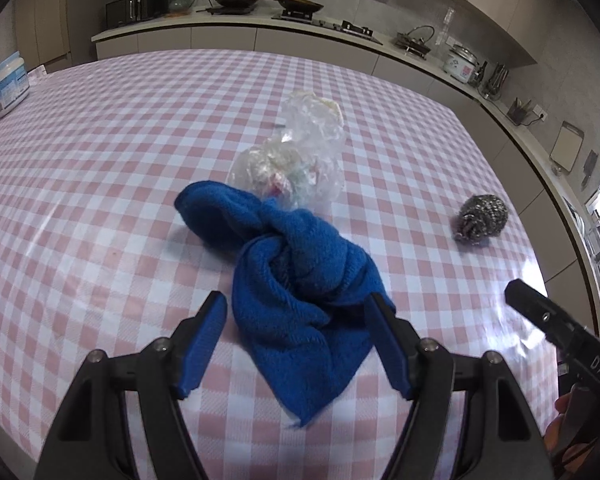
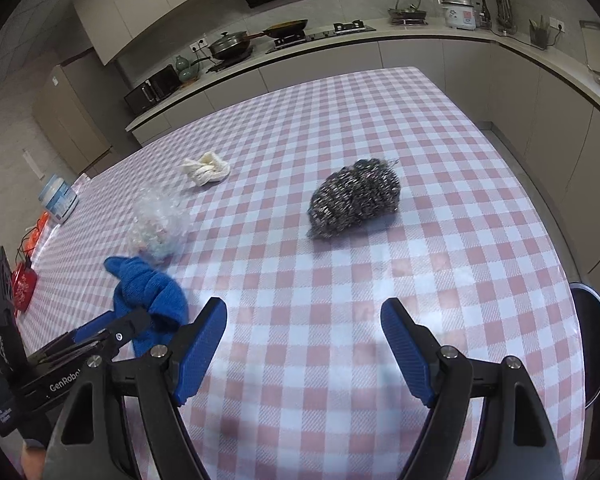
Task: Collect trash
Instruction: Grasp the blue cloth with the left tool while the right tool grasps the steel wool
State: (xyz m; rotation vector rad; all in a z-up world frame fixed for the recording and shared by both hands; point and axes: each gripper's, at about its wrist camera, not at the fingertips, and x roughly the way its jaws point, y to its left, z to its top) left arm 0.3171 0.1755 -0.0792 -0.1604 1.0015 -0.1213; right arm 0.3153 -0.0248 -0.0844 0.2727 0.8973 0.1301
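Observation:
A crumpled blue cloth (image 1: 300, 280) lies on the pink checked table (image 1: 100, 184). My left gripper (image 1: 300, 312) is open, its blue fingers on either side of the cloth's near part. Behind the cloth lies a clear crumpled plastic bag (image 1: 300, 152). A steel wool scourer (image 1: 482, 216) sits to the right. In the right wrist view my right gripper (image 2: 304, 320) is open and empty above the table, with the scourer (image 2: 356, 196) ahead of it, the cloth (image 2: 148, 296) and bag (image 2: 156, 224) at left, and a white crumpled tissue (image 2: 206, 170) farther back.
A white tub (image 1: 8, 84) stands at the table's far left edge, with red items (image 2: 22, 284) near it. A dark bin (image 2: 592, 336) stands off the table's right edge. A kitchen counter (image 1: 260, 20) with pans runs behind.

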